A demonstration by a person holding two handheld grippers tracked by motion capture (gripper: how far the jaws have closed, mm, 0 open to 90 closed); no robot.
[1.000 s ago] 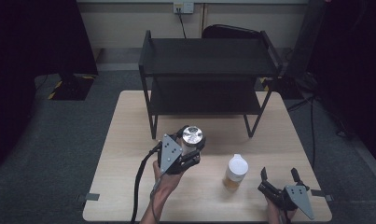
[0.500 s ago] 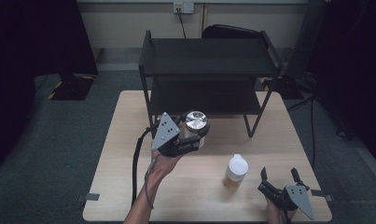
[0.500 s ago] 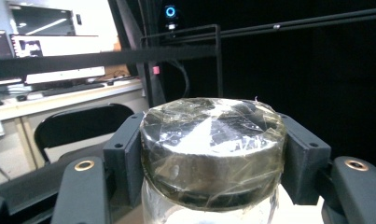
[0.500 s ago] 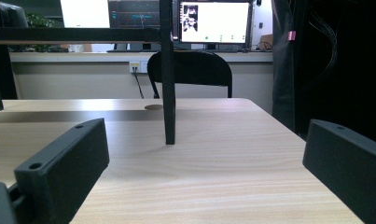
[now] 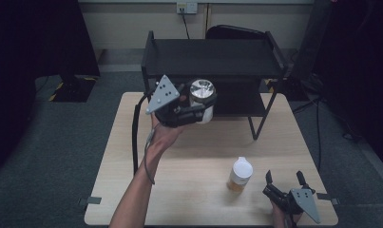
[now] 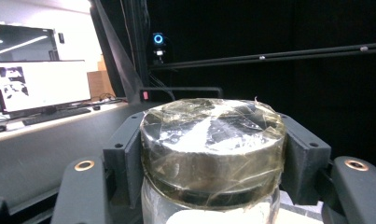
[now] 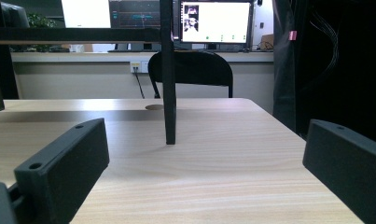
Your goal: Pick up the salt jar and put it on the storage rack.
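Right now the left gripper (image 5: 198, 110) is clamped on a jar (image 5: 201, 99) with a shiny taped-over lid, held up in the air above the far part of the wooden table (image 5: 189, 156), just in front of the black shelf rack (image 5: 213, 59). Jar looks upright, lid facing up. In the left gripper view the jaws press on both sides of the jar (image 6: 212, 154) just under the lid, lid wrapped in clear tape. A forearm comes up from the bottom edge, and a cable hangs down from the gripper.

Right gripper (image 5: 285, 180) sits low at the near right corner of the table, jaws spread apart, nothing between them. In the right gripper view both jaws stand wide over bare wood, with a rack leg (image 7: 167, 74) ahead.

Second jar, white lid (image 5: 240, 174), stands on the table just left of the right gripper, not touching it.
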